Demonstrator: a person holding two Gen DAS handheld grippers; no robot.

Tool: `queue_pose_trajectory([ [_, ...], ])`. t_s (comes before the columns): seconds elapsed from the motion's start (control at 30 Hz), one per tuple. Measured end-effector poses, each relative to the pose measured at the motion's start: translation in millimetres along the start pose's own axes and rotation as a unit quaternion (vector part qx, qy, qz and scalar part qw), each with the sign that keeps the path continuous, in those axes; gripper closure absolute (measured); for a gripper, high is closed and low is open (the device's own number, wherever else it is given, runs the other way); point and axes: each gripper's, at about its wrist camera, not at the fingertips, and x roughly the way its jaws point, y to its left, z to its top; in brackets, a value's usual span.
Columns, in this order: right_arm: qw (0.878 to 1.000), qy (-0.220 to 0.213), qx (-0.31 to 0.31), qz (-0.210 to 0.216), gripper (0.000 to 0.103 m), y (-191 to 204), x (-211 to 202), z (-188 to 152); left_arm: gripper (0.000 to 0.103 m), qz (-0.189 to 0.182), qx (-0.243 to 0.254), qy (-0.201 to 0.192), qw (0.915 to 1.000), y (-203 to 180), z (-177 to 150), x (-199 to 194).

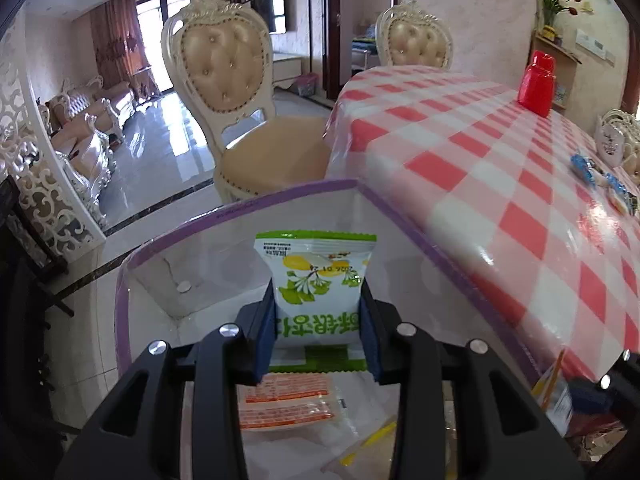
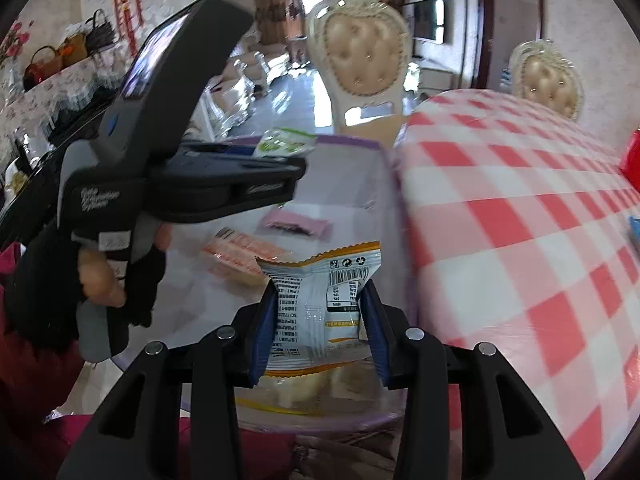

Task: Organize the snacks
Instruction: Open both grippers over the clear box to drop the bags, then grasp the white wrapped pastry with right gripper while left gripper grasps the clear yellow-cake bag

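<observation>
My left gripper (image 1: 320, 300) is shut on a green and white snack packet (image 1: 316, 272), which it holds upright over a white box with a purple rim (image 1: 240, 208). In the right wrist view the same left gripper (image 2: 280, 156) shows at the upper left, with the green packet (image 2: 286, 142) at its tip and a gloved hand (image 2: 100, 280) on its handle. My right gripper (image 2: 320, 312) is shut on a white packet with orange edges (image 2: 320, 280), over the near side of the box (image 2: 360, 144). An orange packet (image 1: 284, 404) and a pink packet (image 2: 296, 224) lie inside the box.
The box stands against the left edge of a table with a red and white checked cloth (image 2: 520, 240). A red container (image 1: 538, 84) and blue wrappers (image 1: 600, 176) lie on the table. A padded chair (image 1: 224, 80) stands behind the box.
</observation>
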Motion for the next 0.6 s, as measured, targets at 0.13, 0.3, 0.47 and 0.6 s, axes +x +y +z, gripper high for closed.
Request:
queue_pose_trajectory([
  [0.13,1.0,0.002,0.004,0.007,0.036,-4.3,-3.3,-1.9,0.017,0.046,0.007,-0.004,0.9989,-3.6,-1.4,-1.1],
  [0.3,0.996,-0.041,0.051,-0.067,0.028,-45.5,-45.3,-5.0,0.011,0.021,0.024,-0.032,0.999,-34.0,9.9,-26.8],
  [0.47,0.97,-0.081,0.15,-0.171,0.017,-116.4,-101.7,-23.7,0.006,-0.092,0.065,-0.038,0.9929,-109.0,19.4,-52.2],
  [0.6,0.935,-0.108,0.228,-0.251,0.016,-179.3,-158.6,-64.8,0.005,-0.166,0.116,-0.054,0.9777,-197.1,23.0,-74.0],
])
